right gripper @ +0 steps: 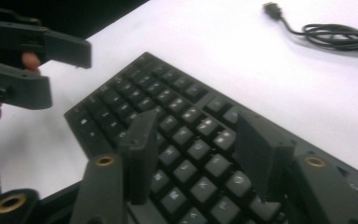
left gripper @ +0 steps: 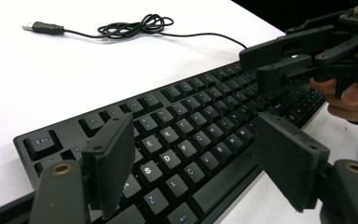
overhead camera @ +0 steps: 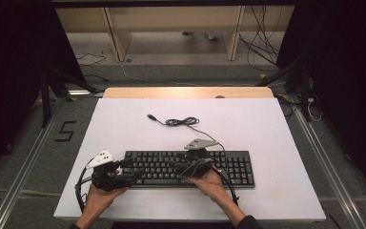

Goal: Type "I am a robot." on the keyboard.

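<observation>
I'm looking at a black keyboard (overhead camera: 190,168) lying flat on the white worktop (overhead camera: 124,124), near the front edge, long side running left to right. Its cable (overhead camera: 183,122) is trailing off the back edge to a loose coil and a USB plug (overhead camera: 150,116) lying well apart behind it.

Left tool (overhead camera: 134,175) is hovering at the keyboard's left end, jaws standing wide, nothing between the pads; in the left gripper view they're framing the letter rows from just above. Right tool (overhead camera: 171,168) is hanging over the middle of the key field, jaws parted wide too, nothing gripped; I'm seeing keys through the gap in the right gripper view.

Handling, as I'm judging it: rigid plastic slab, light to moderate weight, not going to flex much, so either end should be carrying it fine. Keycaps are the weak point: they're sprung, smooth-topped and giving under pressure, so I'm not pinching across them. I'm reckoning the best hold is on the frame edge, front and back lips at a short end, or the long front edge near the spacebar. The thin low profile is leaving little to bite on, so a slip is likely. The cable is limp and will be dragging behind, possibly snagging.
</observation>
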Demonstrator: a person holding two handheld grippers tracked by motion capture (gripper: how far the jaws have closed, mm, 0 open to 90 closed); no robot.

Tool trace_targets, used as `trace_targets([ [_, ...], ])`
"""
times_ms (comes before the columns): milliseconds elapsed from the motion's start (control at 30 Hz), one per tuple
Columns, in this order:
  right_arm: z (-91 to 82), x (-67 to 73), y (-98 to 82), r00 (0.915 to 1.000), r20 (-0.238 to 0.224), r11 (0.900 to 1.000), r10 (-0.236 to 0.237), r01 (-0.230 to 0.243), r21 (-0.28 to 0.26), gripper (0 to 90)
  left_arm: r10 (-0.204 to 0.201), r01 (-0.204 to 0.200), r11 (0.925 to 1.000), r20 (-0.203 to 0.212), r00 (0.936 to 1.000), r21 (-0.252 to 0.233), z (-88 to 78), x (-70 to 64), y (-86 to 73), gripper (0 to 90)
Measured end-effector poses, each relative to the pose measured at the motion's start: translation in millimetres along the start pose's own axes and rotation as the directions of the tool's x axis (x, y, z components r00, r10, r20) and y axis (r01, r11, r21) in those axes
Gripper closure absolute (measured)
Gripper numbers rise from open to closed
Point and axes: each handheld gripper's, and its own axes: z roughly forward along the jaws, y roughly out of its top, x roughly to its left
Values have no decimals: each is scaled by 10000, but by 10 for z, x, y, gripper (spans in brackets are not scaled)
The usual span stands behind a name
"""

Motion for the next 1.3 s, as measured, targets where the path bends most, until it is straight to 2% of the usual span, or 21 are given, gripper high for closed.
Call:
trace_targets([
  [200,-42,-75,2,9995,300,9999,121,-123,64,428,-31,31,10000,0,10000,-27,-2,0,1,289],
  [300,-50,-90,-5,9991,423,9998,100,-106,140,430,6,-6,10000,-1,10000,3,-3,1,1,290],
  [367,-50,-98,-10,9989,465,9998,52,-60,172,471,-28,28,10000,0,10000,-26,-2,0,1,290],
  [600,-37,-116,-35,9976,692,9995,20,-42,318,717,-27,27,10000,-2,10000,-25,-1,0,1,290],
  [800,-5,-139,-52,9963,863,9986,62,-106,509,855,-5,5,10000,6,10000,-7,2,-1,0,290],
  [967,51,-140,-74,9951,987,9970,-5,-71,769,900,-12,12,10000,14,10000,-8,2,-2,0,290],
  [1300,142,-135,-121,9936,1122,9940,-116,-7,1091,900,-34,34,10000,24,10000,-5,4,-5,-1,290],
])
